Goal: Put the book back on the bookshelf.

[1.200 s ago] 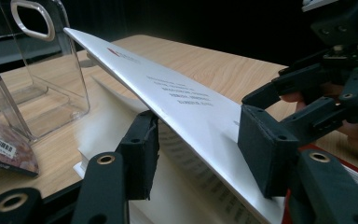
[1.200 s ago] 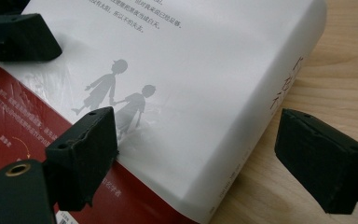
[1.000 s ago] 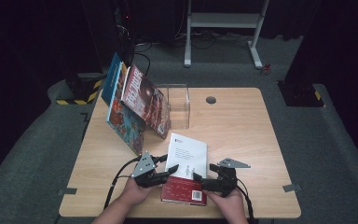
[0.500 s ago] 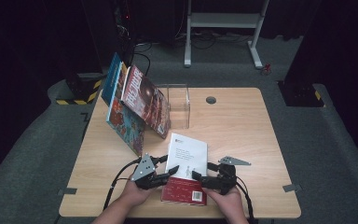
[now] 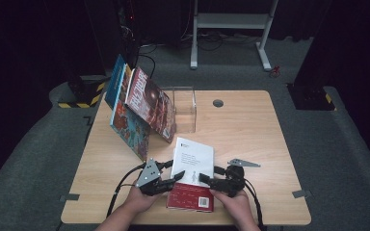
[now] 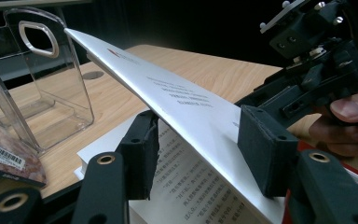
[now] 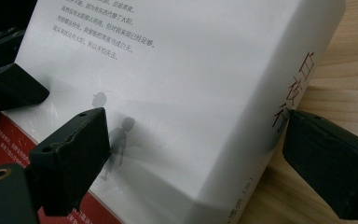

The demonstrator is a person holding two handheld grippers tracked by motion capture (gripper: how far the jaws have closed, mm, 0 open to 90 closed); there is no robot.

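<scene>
Over on the far left of the table [image 5: 250, 120], a row of colourful books [image 5: 142, 108] leans against a clear plastic bookend [image 5: 185, 108] — that's a crowded corner, no room to swing there. Coming in toward the near edge, the left gripper [image 5: 176, 177] is at work on the white book [image 5: 192, 161], which lies flat near the middle of the near side, sitting on a red book [image 5: 190, 196]. From the left gripper view, the jaws stand apart with the lifted white cover [image 6: 186, 107] running between them, one pad under it, one over, not yet clamped. The printed pages [image 6: 191, 186] show beneath.

That cover looks thin and bendy, glossy too, so I'd say it will slip or crease if pinched at a corner; better taken along its free edge, close to the middle. The block of pages looks stiff and fairly weighty by comparison.

Moving right, the right gripper [image 5: 203, 179] straddles the white book's spine side. In the right gripper view its jaws are wide open, one pad [image 7: 74, 158] over the cover, the other beyond the spine [image 7: 289, 98] above bare wood, gripping nothing.

Further right the table lies bare and open right out to its edge, plenty of room to lay the cover over or slide the book. The near edge is close, though, and the red book underneath could shift.
</scene>
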